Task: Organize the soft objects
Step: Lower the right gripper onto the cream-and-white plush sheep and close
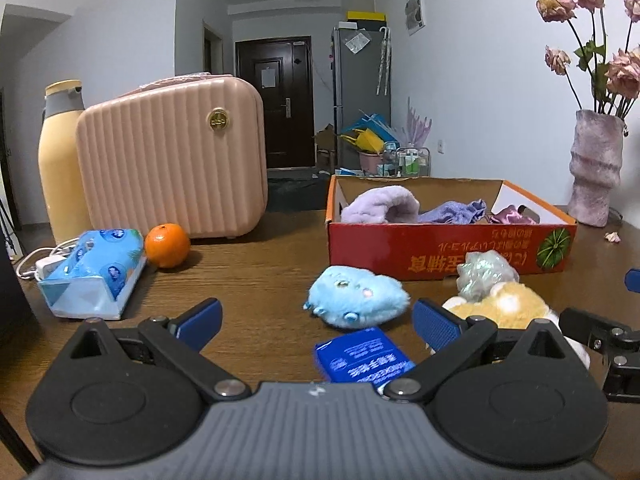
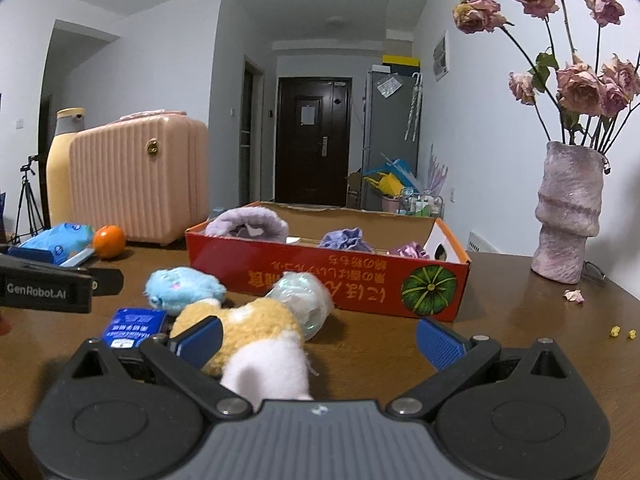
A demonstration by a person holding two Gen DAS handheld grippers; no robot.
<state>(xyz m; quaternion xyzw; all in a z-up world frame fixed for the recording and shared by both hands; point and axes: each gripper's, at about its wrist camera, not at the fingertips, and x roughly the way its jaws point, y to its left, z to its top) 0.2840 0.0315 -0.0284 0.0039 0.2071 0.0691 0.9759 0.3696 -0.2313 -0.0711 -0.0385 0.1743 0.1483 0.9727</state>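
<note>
A red cardboard box [image 1: 448,252] [image 2: 320,284] on the brown table holds a lilac fluffy item [image 1: 380,204], a purple cloth [image 1: 452,210] and a pink scrunchie [image 1: 512,214]. In front of it lie a blue plush [image 1: 356,296] [image 2: 180,288], a yellow-and-white plush [image 1: 504,308] [image 2: 248,332] and a crinkled iridescent bundle [image 1: 484,274] [image 2: 304,300]. My left gripper [image 1: 318,326] is open just short of the blue plush, over a small blue packet [image 1: 360,354]. My right gripper [image 2: 320,340] is open around the yellow plush, which rests against its left finger.
A pink ribbed case [image 1: 172,160], a yellow bottle [image 1: 60,160], an orange [image 1: 166,245] and a blue tissue pack [image 1: 96,272] stand at the left. A lilac vase [image 2: 568,216] of dried roses stands at the right, with petals on the table near it.
</note>
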